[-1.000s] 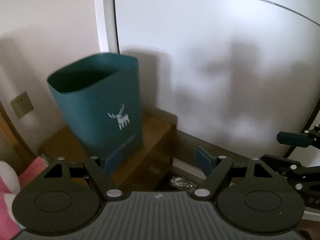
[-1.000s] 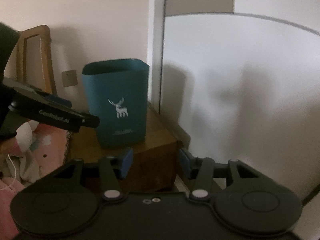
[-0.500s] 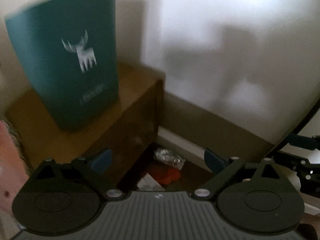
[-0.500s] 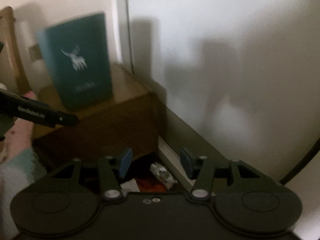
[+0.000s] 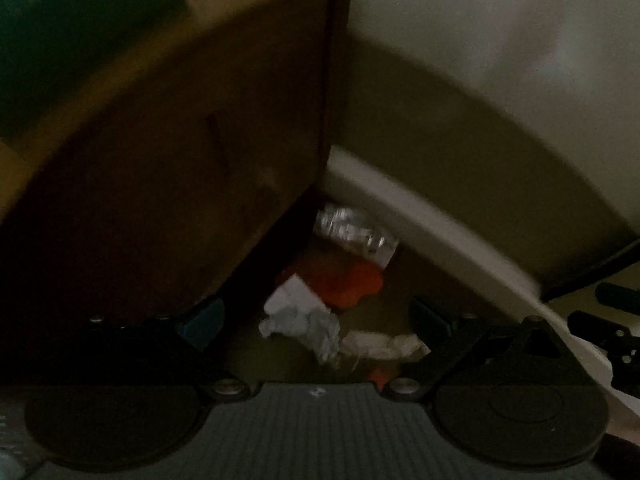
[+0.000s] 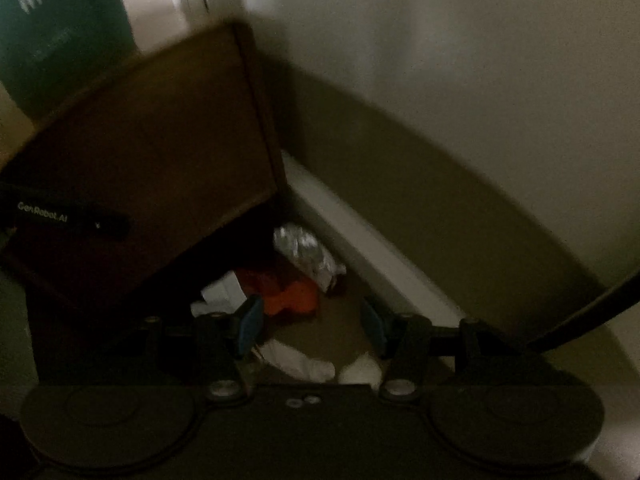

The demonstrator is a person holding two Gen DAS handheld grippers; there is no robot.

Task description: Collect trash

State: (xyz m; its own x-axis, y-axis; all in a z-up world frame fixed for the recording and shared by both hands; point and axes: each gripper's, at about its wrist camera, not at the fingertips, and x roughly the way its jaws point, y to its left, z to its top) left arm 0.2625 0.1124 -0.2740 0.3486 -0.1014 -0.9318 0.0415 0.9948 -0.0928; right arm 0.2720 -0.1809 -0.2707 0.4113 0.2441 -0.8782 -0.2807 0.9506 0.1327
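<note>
**Both tools over floor litter beside the cabinet**

We find the left tool (image 5: 316, 320) spread wide, its jaws having just been opening, nothing gripped; the right tool (image 6: 312, 324) is partly open and empty. The trash lies at the foot of the wooden cabinet (image 5: 180, 184): foil wrapper (image 5: 352, 232), orange scrap (image 5: 348, 288), crumpled paper (image 5: 300, 320). We advise taking one piece at a time. Floor dim; white wall (image 6: 440, 60) close beside the cabinet, teal bin (image 6: 52, 28) on top.

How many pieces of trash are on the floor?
5 that I can see: a silver wrapper by the baseboard, an orange scrap below it, crumpled white paper beside the cabinet, and two white wads nearest. More may be hidden.
</note>
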